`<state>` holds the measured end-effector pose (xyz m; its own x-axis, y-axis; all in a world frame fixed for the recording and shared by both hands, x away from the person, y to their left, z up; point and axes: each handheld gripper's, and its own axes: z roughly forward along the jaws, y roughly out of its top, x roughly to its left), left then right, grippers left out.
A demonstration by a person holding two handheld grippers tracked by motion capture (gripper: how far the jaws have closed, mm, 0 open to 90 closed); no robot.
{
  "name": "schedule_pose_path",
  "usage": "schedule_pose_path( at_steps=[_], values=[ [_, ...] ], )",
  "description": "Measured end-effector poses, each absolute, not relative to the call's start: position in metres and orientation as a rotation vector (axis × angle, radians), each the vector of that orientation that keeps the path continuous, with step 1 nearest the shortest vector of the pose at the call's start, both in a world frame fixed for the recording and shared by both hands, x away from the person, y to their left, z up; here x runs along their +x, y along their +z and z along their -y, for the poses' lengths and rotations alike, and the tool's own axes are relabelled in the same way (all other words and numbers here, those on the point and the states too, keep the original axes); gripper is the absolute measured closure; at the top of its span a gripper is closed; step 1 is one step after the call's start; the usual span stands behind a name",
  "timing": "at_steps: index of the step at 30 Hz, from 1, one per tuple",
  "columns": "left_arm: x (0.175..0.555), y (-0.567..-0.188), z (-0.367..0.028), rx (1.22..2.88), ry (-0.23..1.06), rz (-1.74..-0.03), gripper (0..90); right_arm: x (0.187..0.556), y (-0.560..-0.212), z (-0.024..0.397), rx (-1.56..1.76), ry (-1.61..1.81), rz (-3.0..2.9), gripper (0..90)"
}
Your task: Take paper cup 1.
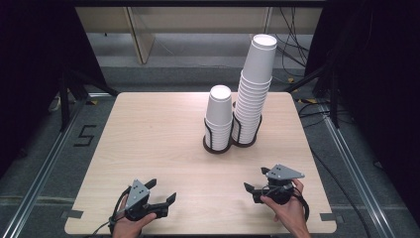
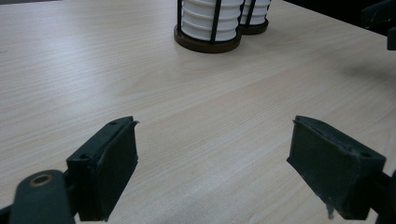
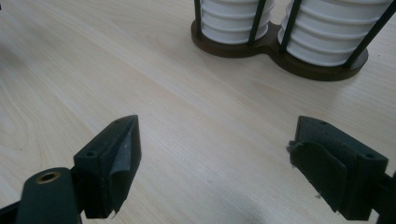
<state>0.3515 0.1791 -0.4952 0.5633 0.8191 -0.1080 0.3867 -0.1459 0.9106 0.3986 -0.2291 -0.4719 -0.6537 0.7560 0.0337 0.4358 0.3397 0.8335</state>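
Two stacks of white paper cups stand in a dark twin wire holder (image 1: 218, 147) at the table's middle back: a short stack (image 1: 219, 116) on the left and a tall leaning stack (image 1: 255, 84) on the right. My left gripper (image 1: 161, 190) rests low near the front left edge, open, with nothing between its jaws (image 2: 215, 123). My right gripper (image 1: 255, 178) sits near the front right, also open and empty (image 3: 217, 120). Both point toward the holder base (image 3: 275, 51), well short of it. The left gripper view shows the short stack's lower cups (image 2: 208, 18).
The light wooden table (image 1: 148, 139) has bare surface between the grippers and the holder. Beyond it lie a grey floor with metal rails, black stands and loose cables at the right rear.
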Motion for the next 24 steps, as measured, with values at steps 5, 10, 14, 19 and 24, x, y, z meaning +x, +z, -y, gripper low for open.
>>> schedule_pose_path(
  at_steps=[5, 10, 14, 19, 24],
  values=[
    [0.353, -0.496, -0.179, 1.755, 0.513, -1.009, 14.7, 0.400, -0.471, 0.231, 1.045, 1.224, -2.242, 16.8],
    [0.353, -0.496, -0.178, 1.757, 0.512, -1.007, 14.7, 0.400, -0.470, 0.228, 1.058, 1.237, -2.253, 16.8],
    [0.354, -0.497, -0.179, 1.761, 0.505, -1.002, 14.7, 0.402, -0.468, 0.225, 1.070, 1.261, -2.247, 16.8],
    [0.357, -0.498, -0.178, 1.755, 0.497, -1.010, 14.7, 0.404, -0.465, 0.221, 1.099, 1.275, -2.266, 16.0],
    [0.357, -0.499, -0.177, 1.756, 0.496, -1.023, 14.7, 0.409, -0.459, 0.216, 1.041, 1.269, -2.277, 16.1]
  ],
)
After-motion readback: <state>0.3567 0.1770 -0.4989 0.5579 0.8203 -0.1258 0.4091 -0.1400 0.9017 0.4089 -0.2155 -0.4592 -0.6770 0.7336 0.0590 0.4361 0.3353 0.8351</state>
